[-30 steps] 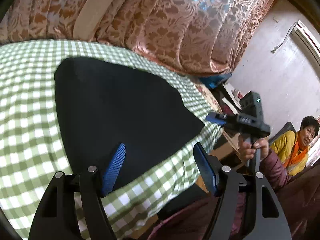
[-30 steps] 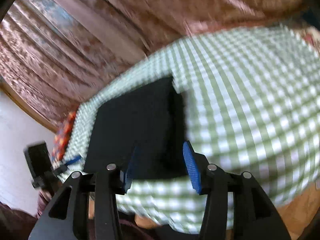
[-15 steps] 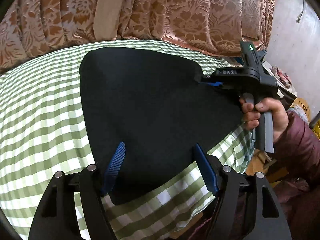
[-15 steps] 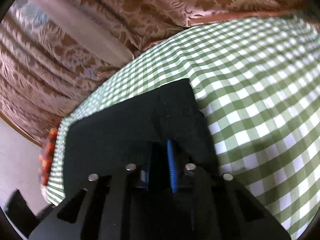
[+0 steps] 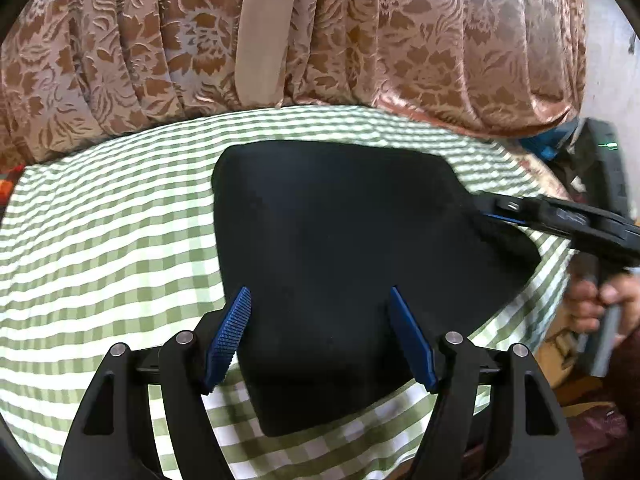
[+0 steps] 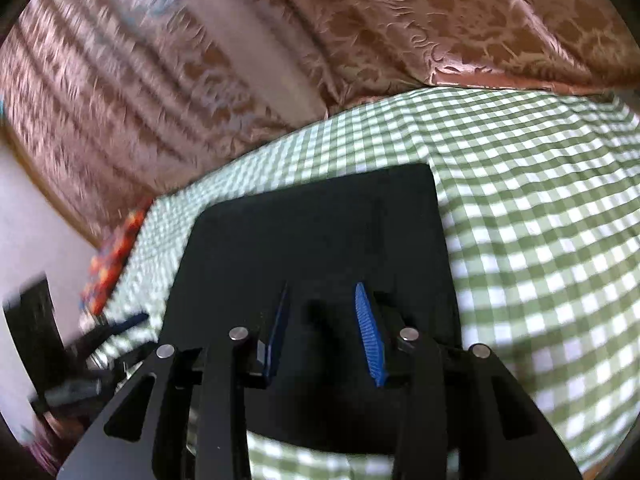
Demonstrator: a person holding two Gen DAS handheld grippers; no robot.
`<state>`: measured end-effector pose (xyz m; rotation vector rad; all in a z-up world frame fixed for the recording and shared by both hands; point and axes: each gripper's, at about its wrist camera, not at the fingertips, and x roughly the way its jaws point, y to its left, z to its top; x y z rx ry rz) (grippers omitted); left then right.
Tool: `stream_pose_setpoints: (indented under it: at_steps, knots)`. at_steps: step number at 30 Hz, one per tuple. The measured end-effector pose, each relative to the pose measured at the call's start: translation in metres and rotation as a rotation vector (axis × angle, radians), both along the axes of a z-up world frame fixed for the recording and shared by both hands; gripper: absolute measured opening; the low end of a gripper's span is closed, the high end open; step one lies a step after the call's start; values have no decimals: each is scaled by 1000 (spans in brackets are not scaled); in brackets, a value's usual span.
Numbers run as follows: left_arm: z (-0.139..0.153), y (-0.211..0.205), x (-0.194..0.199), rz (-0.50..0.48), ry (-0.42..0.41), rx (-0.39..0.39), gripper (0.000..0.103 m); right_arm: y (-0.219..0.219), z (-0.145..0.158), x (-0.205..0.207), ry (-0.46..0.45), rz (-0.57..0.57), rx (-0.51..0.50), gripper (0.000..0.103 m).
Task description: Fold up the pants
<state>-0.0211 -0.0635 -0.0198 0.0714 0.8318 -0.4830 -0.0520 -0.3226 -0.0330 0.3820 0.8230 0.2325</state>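
Since a second ago the right gripper (image 6: 324, 328) has swung in over the near right corner of the pants (image 5: 352, 264), pinched almost shut there, and its jaws are now opening again; in the right wrist view the blue pads stand narrowly apart with black cloth under and between them but not clamped. Meanwhile the left wrist view has tipped down, so the garment has slid from the upper part of its frame toward the centre.

One pair of pants is in view, dark and already folded into a compact, roughly square packet, lying flat on the green-checked cloth (image 5: 100, 240) near its front edge. Judging by the neat outline, the folding looks close to done, and the right tongs seem to be letting go of the corner they set down.

One left gripper (image 5: 320, 336) hovers at the lower centre of its frame, jaws wide with nothing between them, probably waiting to smooth or take the near edge.

Its view also catches the right gripper (image 5: 532, 216) at the right edge, with the person's hand (image 5: 600, 304) on its handle. A brown floral curtain (image 5: 360, 32) hangs behind the cloth.
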Motion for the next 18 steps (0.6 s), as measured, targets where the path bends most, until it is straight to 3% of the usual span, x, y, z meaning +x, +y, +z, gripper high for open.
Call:
stream_pose_setpoints:
  at_steps: [4,13,18]
  knots:
    - [-16,0,-5,10,34,11,73,-5,-22,-14,1,-8,0,33]
    - [-13,2,-12,32,25,-2,75,-7,-20,-11,6,-17,28,34]
    - [-9,3,-15,37,6,8,77,-5,-10,-12,7,-2,26,46]
